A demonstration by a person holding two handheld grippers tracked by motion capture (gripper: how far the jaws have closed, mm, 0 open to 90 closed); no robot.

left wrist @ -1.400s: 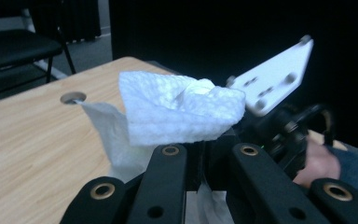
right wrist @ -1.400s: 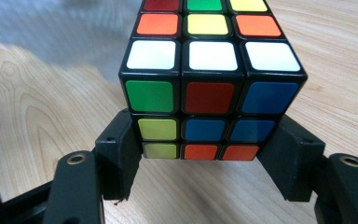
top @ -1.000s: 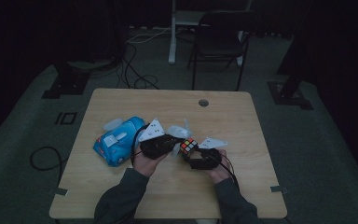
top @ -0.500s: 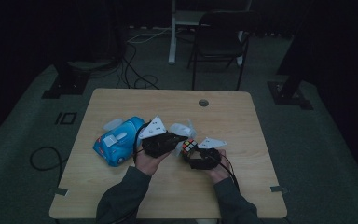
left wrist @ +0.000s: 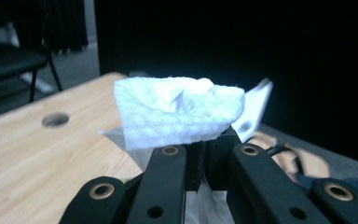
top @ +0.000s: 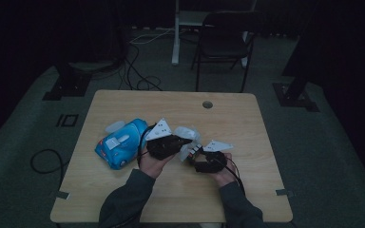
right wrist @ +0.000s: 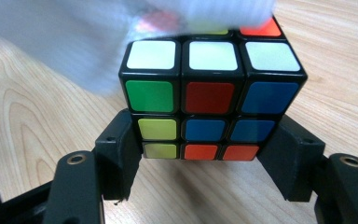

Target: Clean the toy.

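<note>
The right tool (right wrist: 200, 175) is clamping the cube (right wrist: 205, 100) just above the desk (top: 247, 118); the left tool (left wrist: 200, 163) is pinching a wipe (left wrist: 179, 114), best rubbed lightly across its top.

1. Table (top: 123, 199): wipes pack (top: 120, 144) on left part, w/ left gripper (top: 186, 141) just right of it.
2. Tissue (left wrist: 179, 112) btwn left gripper's jaws, above table.
3. Cube (right wrist: 209, 98) btwn right gripper (top: 191, 155) jaws, just right of left gripper.
4. Tissue touches cube's top.
5. Chair (top: 228, 40) behind table, on floor.
</note>
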